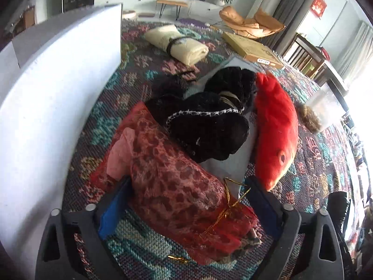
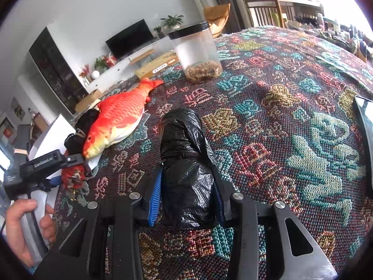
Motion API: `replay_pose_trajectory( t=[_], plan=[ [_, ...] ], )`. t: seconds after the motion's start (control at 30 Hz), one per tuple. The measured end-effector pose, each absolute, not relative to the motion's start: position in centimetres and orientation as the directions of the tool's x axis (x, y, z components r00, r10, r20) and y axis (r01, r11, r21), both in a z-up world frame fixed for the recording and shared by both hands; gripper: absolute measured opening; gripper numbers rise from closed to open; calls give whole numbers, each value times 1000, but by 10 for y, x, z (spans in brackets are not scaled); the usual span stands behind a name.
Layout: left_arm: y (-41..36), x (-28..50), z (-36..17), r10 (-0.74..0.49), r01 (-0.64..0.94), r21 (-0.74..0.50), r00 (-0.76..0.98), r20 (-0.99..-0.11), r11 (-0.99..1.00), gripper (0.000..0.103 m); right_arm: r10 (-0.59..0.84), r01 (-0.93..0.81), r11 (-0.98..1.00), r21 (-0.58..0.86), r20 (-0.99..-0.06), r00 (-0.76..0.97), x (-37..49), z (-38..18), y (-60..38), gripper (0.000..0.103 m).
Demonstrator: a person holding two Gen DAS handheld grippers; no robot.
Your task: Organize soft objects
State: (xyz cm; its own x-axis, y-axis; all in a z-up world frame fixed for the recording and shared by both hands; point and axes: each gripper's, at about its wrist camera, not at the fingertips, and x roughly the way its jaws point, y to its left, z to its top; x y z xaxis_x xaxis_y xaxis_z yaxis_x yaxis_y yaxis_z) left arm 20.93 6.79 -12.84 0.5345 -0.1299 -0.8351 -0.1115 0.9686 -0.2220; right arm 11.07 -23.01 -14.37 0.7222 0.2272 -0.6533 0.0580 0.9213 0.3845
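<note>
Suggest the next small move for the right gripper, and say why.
Probably carry the black plastic roll left toward the pile by the red fish plush and set it down there. The right gripper is shut on the roll, which sits apart from the other soft items on the woven cloth.

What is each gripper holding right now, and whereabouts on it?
The right gripper clamps the black plastic-wrapped roll at its near end. The left gripper straddles the red leopard-print scarf bundle near its gold-tied end; whether its pads press cannot be told.
</note>
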Motion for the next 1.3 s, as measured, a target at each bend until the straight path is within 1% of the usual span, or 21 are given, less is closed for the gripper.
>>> replay_pose_trajectory(
  t=[0.03,0.07,0.1,0.2,0.33,0.43,0.57,0.6,0.63,0.67,0.7,0.73,0.77,0.8,0.83,0.9,0.97,1.07,1.17,1.23,1.3],
  plan=[
    [70,203,-124,-127,-100,-218,559,-819,971,43,228,57,921,385,-651,724,110,-143,-230,40],
    [73,194,-120,-163,-67,-243,574,-803,968,41,232,54,919,390,-646,727,109,-143,-231,40],
    [75,184,-115,-203,-30,-271,585,-785,962,34,240,50,915,400,-640,730,108,-142,-232,40],
    [77,141,-92,-288,60,-321,617,-732,945,34,283,21,900,436,-618,733,107,-141,-232,40],
    [95,84,-51,-414,132,-439,646,-642,888,34,356,-33,870,492,-581,732,100,-135,-230,40],
    [127,50,-14,-380,147,-396,692,-614,906,34,435,-107,851,513,-577,691,90,-118,-207,39],
    [185,19,11,-228,69,-261,725,-650,963,36,638,-277,737,617,-499,587,80,-69,-136,39],
    [197,14,9,-172,36,-209,716,-677,977,39,691,-323,695,642,-474,545,80,-55,-111,39],
    [208,10,4,-101,-4,-146,699,-708,989,52,738,-365,654,662,-453,501,81,-41,-86,39],
    [217,7,-3,-27,-44,-76,676,-736,996,62,777,-402,615,678,-434,456,83,-29,-58,40],
    [227,4,-12,30,-77,-28,659,-751,997,81,809,-433,579,691,-419,413,84,-19,-32,43],
    [235,1,-18,62,-105,-8,649,-758,994,86,831,-455,551,699,-413,373,86,-13,-6,47],
    [243,-2,-21,67,-123,-18,646,-761,992,86,849,-469,527,709,-412,331,88,-9,19,68],
    [250,-5,-23,60,-137,-38,646,-761,990,86,874,-491,487,723,-402,275,92,-7,43,82],
    [255,-6,-24,60,-153,-53,650,-757,987,86,880,-505,474,722,-406,245,95,-8,60,81],
    [263,-12,-19,83,-188,-61,671,-737,980,86,851,-517,522,679,-453,265,97,-9,74,81],
    [262,-14,-11,98,-191,-52,695,-712,980,86,818,-530,573,625,-473,326,94,-13,60,81],
    [237,-16,0,51,-117,-49,726,-686,992,87,695,-495,718,490,-544,470,98,-31,11,81],
    [181,-11,7,-138,67,-131,723,-677,989,88,471,-341,882,325,-628,620,106,-74,-58,81],
    [131,-8,5,-293,212,-202,678,-675,956,102,324,-205,946,252,-687,650,119,-109,-107,81],
    [79,-3,-9,-413,339,-249,608,-679,907,103,189,-76,980,183,-746,638,135,-138,-152,81]
  ],
)
